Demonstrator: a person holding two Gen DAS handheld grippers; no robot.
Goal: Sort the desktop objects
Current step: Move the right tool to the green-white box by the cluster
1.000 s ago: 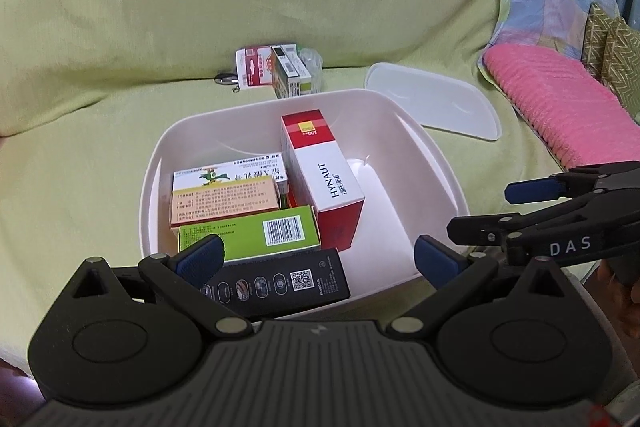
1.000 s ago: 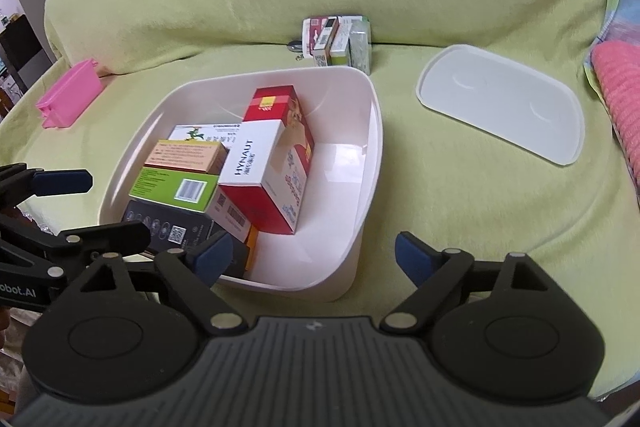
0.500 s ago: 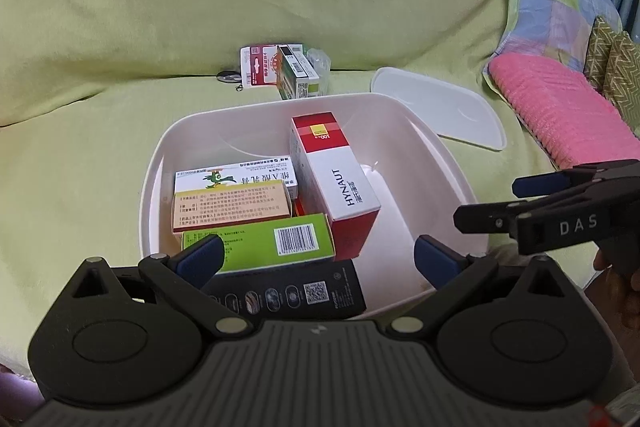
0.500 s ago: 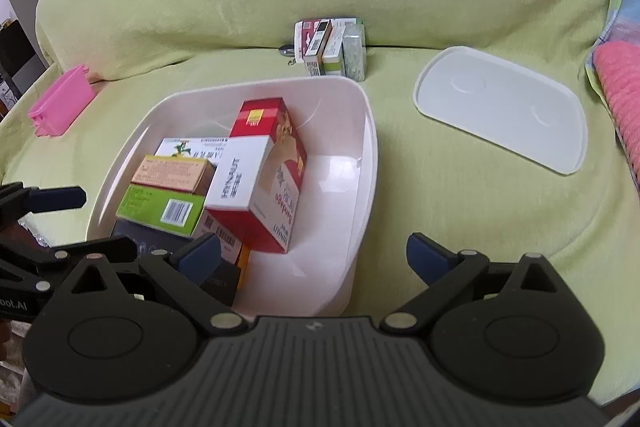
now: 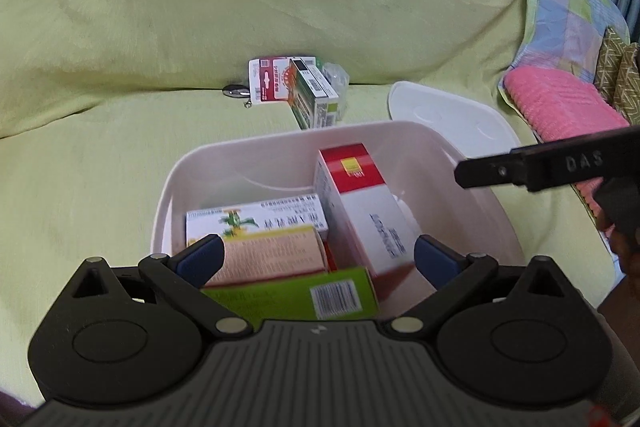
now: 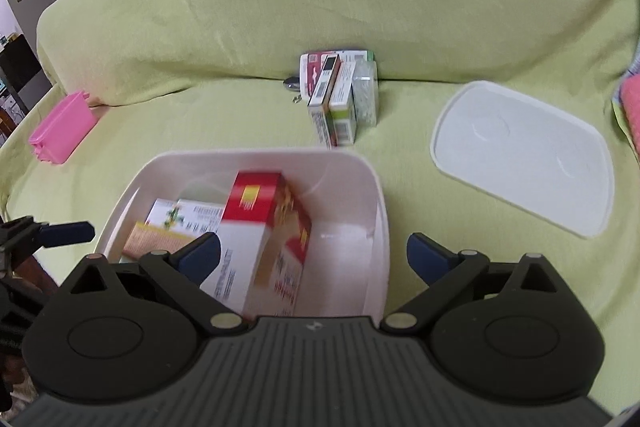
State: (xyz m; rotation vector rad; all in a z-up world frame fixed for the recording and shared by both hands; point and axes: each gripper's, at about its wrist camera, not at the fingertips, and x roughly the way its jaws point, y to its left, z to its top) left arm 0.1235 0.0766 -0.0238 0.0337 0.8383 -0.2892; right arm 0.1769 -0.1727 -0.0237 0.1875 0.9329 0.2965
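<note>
A white plastic bin sits on the green sofa seat and holds several medicine boxes. Among them are a tall red-and-white box, a green box, a tan box and a white box with a plant picture. My left gripper hovers open over the bin's near side, with nothing between its fingers. Over the bin's near right part, my right gripper is open and empty too. A small cluster of boxes and packets stands against the sofa back.
The bin's white lid lies flat on the seat to the right. A pink container rests at the far left. A pink towel and patterned cushions lie at the right. A small metal item sits beside the cluster.
Both grippers have moved forward over the bin, so its near boxes have slid under the gripper bodies. The black box has gone out of view. Both stay open.
</note>
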